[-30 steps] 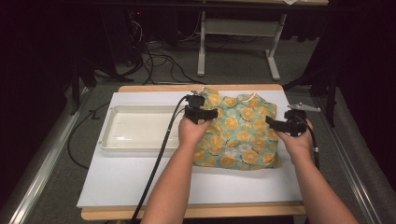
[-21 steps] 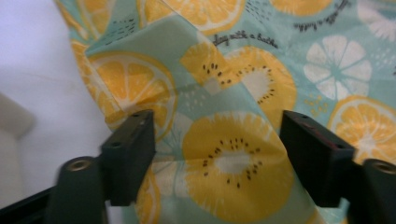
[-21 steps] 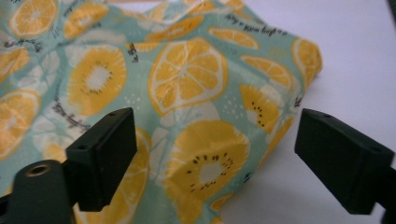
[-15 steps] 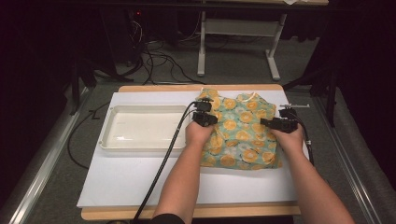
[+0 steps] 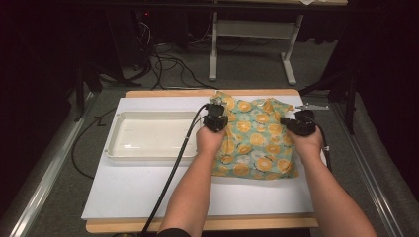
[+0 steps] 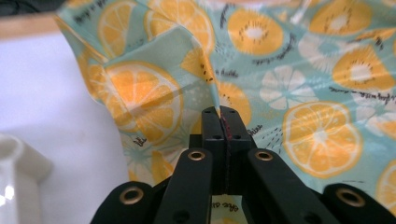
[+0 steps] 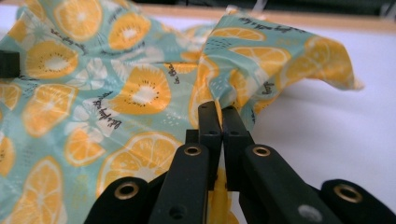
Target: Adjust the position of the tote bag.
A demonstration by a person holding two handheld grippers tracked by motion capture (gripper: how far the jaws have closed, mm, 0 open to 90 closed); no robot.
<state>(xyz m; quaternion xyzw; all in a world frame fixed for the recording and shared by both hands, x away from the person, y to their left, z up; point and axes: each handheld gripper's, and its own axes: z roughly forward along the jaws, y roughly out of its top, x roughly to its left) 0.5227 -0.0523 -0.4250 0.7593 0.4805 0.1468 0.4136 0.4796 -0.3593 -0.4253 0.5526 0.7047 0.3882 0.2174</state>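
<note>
Moved: since the earlier frames both your hands slid toward the far side of the cloth [image 5: 254,140], and its far edge bunched up higher off the bench [image 5: 148,197].
Left tongs [image 5: 216,120]: your jaws had just been closing; they stood pressed together, pinching a fold at the cloth's left edge [image 6: 219,114].
Right tongs [image 5: 295,124]: these jaws had also just been closing; they met on a raised fold at the cloth's right edge [image 7: 219,109].
Cloth: teal with orange slices, it lay on the white mat [image 5: 138,182], right of centre, its near part flat and its far corners lifted and creased.
Tray [image 5: 114,143]: the white tray sat just left of the cloth, beside your left hand [image 5: 210,140].
</note>
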